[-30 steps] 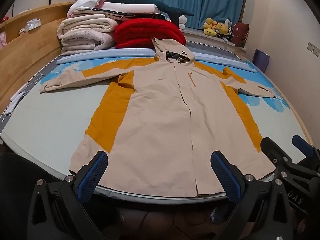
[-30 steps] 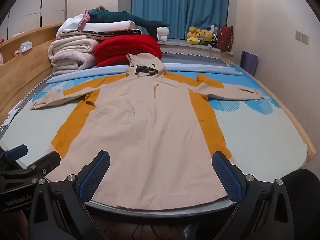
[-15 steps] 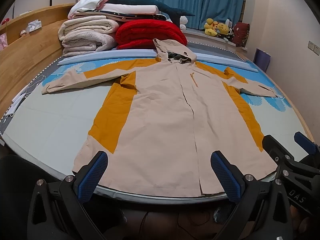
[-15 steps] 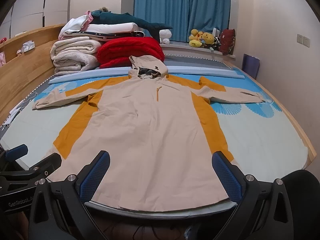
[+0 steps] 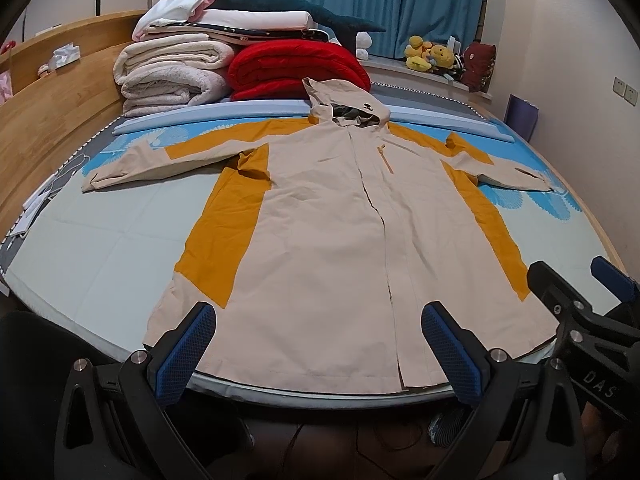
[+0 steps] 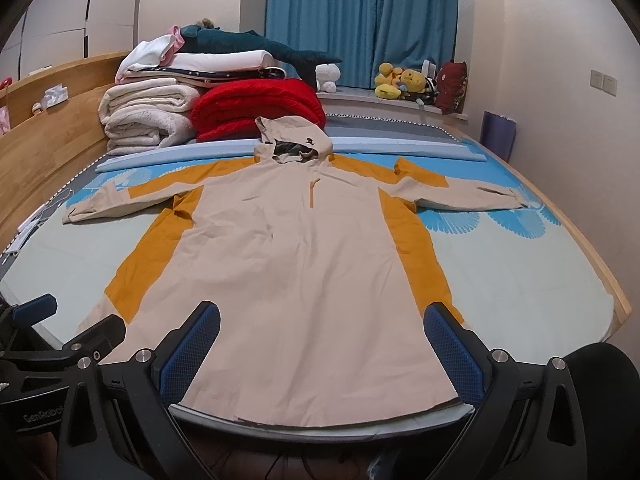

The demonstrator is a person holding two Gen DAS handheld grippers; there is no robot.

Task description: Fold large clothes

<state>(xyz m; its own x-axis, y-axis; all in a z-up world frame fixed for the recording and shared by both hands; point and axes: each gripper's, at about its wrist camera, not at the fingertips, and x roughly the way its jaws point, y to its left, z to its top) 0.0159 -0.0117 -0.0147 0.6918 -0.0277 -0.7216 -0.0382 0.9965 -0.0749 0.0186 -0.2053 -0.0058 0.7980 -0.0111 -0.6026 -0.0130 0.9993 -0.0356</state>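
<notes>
Blue curtains (image 6: 360, 20), wooden headboard (image 6: 52, 128)

Jacket (image 6: 288, 264) flat on bed (image 6: 520, 280) (sleeves spread); right tongs (image 6: 320, 344) agape.

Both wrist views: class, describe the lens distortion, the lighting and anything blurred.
Left wrist view: fisheye bends the bed edge into a curve, corners vignette black, jacket evenly lit and sharp. Right wrist view: same barrel curve, wooden headboard bowed, soft indoor light without glare, left gripper dim at the edge.

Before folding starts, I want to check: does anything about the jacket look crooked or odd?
Nothing serious. The jacket lies flat, sleeves spread. Only its hem hangs slightly past the mattress edge.
</notes>
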